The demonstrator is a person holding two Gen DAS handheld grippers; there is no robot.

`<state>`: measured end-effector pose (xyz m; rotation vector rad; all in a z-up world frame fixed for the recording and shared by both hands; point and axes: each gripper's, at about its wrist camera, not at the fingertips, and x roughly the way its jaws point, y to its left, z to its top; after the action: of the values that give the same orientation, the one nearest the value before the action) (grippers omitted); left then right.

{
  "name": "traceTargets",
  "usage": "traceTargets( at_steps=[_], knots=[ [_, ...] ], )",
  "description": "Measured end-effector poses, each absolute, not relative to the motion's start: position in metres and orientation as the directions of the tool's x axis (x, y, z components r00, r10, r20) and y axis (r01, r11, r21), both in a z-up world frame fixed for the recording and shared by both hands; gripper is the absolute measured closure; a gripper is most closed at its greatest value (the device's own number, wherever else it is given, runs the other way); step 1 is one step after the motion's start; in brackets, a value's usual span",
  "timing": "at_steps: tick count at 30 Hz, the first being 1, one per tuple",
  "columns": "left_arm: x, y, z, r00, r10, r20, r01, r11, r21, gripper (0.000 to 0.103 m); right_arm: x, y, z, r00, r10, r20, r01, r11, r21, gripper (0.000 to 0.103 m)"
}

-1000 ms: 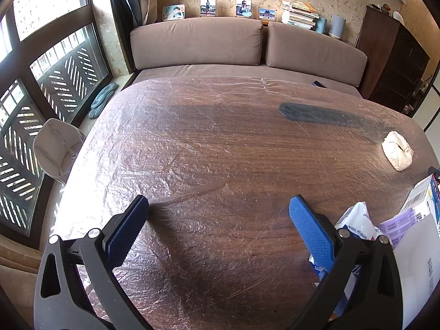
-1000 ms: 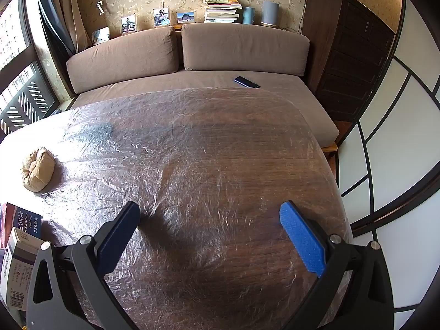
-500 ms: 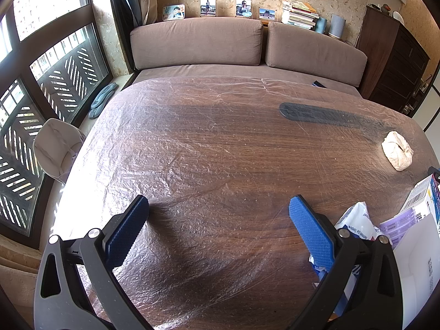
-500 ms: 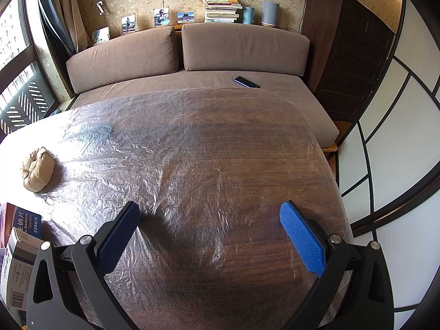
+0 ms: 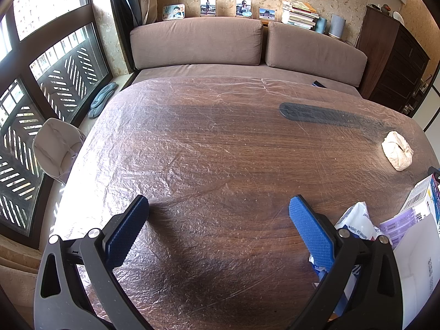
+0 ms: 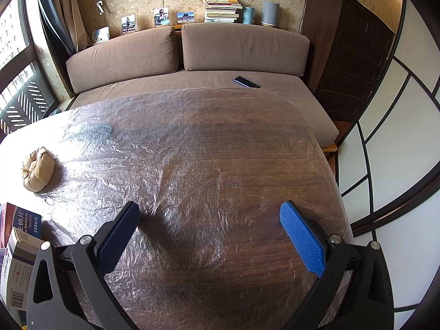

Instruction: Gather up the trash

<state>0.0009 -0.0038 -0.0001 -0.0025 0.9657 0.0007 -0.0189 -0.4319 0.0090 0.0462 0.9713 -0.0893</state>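
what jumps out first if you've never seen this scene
The big wooden table under crinkled clear plastic fills both views, with a brown sofa behind it. A crumpled paper wad sits alone toward the middle, and boxes and a wrapper crowd the near edge between the open left gripper and right gripper.

Dark wood table (image 5: 220, 143) under crinkled glossy plastic film, matt cloth sofa (image 6: 176, 55) — crumpled paper wad (image 6: 38, 169)

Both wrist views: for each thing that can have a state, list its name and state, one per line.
left gripper: open, empty
right gripper: open, empty
crumpled paper ball: lying on the table, untouched
medicine boxes: closed, at the table edge
white wrapper: crumpled, behind the left gripper's right finger
phone: lying flat on the sofa
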Motion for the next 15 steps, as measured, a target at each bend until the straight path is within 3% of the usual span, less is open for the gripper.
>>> traceTargets(
  at_steps=[15],
  knots=[
    [0.0009, -0.0042, -0.0033, 0.569, -0.001, -0.822, -0.002, 1.000, -0.002, 0.001, -0.0166, -0.4301, 0.0079, 0.561, -0.056, -0.826, 0.098, 0.995, -0.001, 0.004]
  ],
)
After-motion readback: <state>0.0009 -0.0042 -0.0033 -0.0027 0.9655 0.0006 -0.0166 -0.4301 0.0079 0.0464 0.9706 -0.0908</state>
